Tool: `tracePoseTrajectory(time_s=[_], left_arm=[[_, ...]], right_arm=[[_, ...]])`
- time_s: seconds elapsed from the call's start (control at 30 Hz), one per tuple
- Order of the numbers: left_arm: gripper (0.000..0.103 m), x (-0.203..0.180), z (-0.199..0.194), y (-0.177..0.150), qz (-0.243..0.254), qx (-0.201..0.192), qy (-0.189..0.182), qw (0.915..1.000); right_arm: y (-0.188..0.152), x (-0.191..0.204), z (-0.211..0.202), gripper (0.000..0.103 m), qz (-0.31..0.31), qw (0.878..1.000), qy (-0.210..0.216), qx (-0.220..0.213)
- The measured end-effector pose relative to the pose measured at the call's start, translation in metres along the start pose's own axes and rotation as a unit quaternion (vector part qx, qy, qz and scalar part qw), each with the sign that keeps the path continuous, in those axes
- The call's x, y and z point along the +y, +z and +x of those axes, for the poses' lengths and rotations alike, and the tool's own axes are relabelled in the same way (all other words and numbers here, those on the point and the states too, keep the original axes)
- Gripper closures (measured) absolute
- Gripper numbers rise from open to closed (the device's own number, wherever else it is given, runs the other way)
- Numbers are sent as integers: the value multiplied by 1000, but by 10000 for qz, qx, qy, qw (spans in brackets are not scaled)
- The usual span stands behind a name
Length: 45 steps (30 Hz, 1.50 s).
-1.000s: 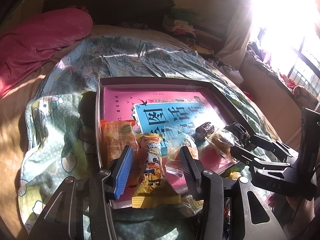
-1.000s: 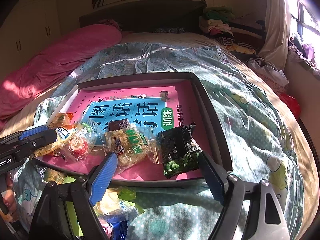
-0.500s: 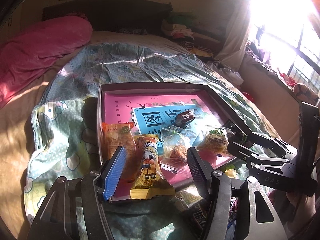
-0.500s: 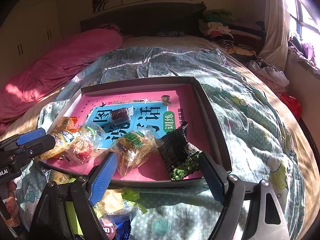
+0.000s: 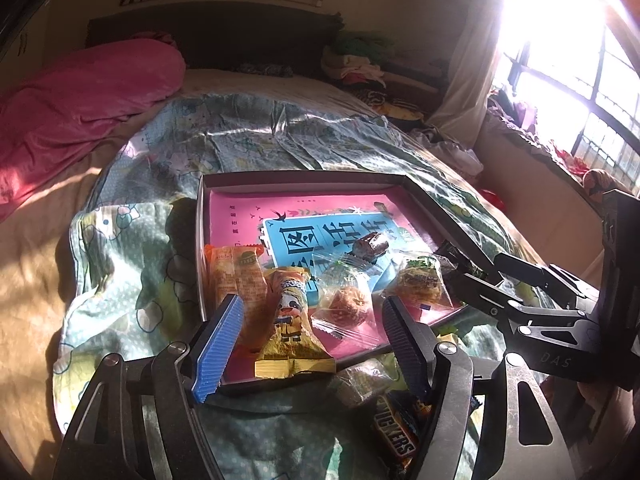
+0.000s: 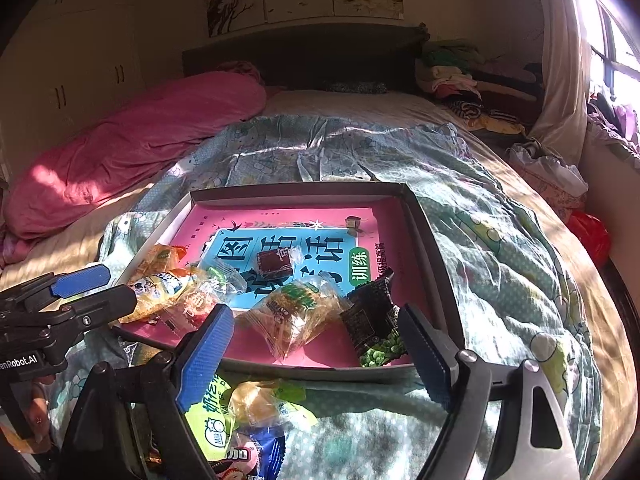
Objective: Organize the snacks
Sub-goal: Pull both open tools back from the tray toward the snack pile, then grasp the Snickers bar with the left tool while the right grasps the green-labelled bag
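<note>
my left tongs [image 5: 312,330] have just been opening, empty, above snacks [image 5: 292,312] in the tray [image 5: 304,179]; right tongs [image 6: 316,344] released at its near edge.

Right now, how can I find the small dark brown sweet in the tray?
A shallow tray lies on the bed. The dark brown sweet rests on the blue label of its pink book, behind the other snacks. It alone is small, blocky and dark.

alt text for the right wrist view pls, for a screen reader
The open right gripper hovers over the near edge of a shallow box on a bed, empty-jawed; inside, snack packets lie on a pink book, including a black pea packet. More snacks wait outside; the left gripper enters left.
</note>
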<state>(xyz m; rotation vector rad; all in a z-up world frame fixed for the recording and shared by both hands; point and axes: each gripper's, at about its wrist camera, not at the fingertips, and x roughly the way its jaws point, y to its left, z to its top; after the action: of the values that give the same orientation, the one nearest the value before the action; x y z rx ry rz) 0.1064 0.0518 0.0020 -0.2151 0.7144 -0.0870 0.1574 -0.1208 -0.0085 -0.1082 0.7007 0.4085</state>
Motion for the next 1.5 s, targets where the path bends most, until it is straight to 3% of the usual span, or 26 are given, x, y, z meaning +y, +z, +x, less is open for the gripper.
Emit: tracePoseTrajectory(time_s=[0.8, 1.17, 1.5], left_arm=[[30, -17, -32, -17, 156, 55, -57, 9998], [30, -25, -28, -42, 113, 603, -117, 9981], [30, -27, -1, -63, 22, 1253, -39, 9921]], right_arm=[[-16, 5, -48, 16, -207, 9989, 413, -73], [-38, 4, -58, 16, -277, 9978, 583, 132], [-56, 4, -46, 16, -276, 9963, 658, 482]])
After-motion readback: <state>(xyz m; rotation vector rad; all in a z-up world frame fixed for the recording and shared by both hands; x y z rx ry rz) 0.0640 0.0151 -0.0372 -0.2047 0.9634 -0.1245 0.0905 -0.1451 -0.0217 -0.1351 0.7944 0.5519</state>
